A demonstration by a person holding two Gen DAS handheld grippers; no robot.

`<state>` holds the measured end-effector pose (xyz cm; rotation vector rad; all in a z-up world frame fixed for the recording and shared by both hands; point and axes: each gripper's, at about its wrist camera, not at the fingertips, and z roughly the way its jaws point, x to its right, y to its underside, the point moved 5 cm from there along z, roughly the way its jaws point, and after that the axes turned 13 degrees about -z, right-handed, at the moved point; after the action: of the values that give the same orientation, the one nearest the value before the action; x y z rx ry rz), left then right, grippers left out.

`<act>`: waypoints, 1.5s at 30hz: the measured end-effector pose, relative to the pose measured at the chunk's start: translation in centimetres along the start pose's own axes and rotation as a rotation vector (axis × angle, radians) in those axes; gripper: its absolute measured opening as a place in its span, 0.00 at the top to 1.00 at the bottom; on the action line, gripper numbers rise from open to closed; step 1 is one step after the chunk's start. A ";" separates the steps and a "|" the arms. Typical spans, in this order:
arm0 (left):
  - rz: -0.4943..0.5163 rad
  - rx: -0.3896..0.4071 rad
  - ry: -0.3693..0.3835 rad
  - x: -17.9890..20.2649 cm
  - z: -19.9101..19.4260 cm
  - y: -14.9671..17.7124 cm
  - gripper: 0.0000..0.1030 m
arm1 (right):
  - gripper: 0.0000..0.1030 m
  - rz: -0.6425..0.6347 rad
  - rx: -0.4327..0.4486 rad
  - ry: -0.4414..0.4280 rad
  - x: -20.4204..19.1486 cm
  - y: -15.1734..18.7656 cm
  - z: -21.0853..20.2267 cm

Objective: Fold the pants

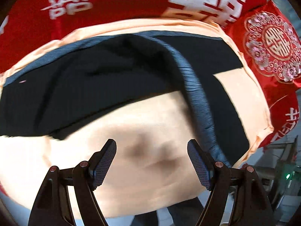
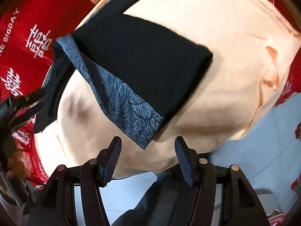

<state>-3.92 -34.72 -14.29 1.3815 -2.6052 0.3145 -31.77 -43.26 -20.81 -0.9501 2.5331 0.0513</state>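
Black pants (image 1: 79,86) with a blue-grey patterned side stripe (image 1: 199,101) lie on a cream cloth (image 1: 146,150) spread over the bed. In the right wrist view the pants (image 2: 143,60) lie with one leg on top of the other, the patterned stripe (image 2: 120,101) along the near edge. My left gripper (image 1: 151,162) is open and empty, just above the cream cloth, its right finger close beside the stripe. My right gripper (image 2: 147,158) is open and empty, just short of the pants' near corner. The left gripper also shows in the right wrist view (image 2: 22,103) at the far left.
A red bedcover with white characters (image 1: 112,1) lies under the cream cloth. A red embroidered cushion (image 1: 272,47) sits at the right. The bed's edge, a light floor (image 2: 263,150) and the person's dark trousers (image 2: 161,197) show below.
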 end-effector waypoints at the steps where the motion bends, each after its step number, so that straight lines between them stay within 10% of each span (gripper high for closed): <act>1: 0.003 -0.013 0.008 0.8 0.6 0.0 0.23 | 0.39 -0.009 0.000 -0.013 0.0 -0.1 0.2; 15: 0.013 -0.164 -0.003 5.9 7.0 0.9 0.24 | 0.52 -0.004 -0.011 -0.221 -0.1 -0.5 1.4; 18: 0.023 -0.172 -0.021 6.2 7.3 1.0 0.26 | 0.80 0.062 -0.055 -0.272 0.5 -0.1 1.8; 19: 0.023 -0.172 -0.023 6.3 7.3 1.0 0.36 | 0.96 0.059 -0.076 -0.268 0.5 -0.2 1.9; 22: 0.025 -0.181 -0.007 6.4 7.0 0.9 0.79 | 0.97 0.030 -0.082 -0.279 0.0 -0.8 0.9; 24: 0.009 -0.216 0.047 6.7 6.7 0.8 0.88 | 0.97 -0.002 -0.067 -0.305 -0.6 -1.7 -0.7; 35: -0.013 -0.097 0.150 10.4 0.8 -8.3 0.88 | 0.97 -0.159 0.139 -0.297 1.0 -17.5 -11.2; 45: 0.029 -0.057 0.200 15.9 3.3 -17.2 0.88 | 0.97 -0.208 0.153 -0.200 4.7 -34.0 -7.8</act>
<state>1.39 -57.63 -11.64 1.2268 -2.4532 0.3601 -16.32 -73.60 -11.82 -1.0836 2.2107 -0.1035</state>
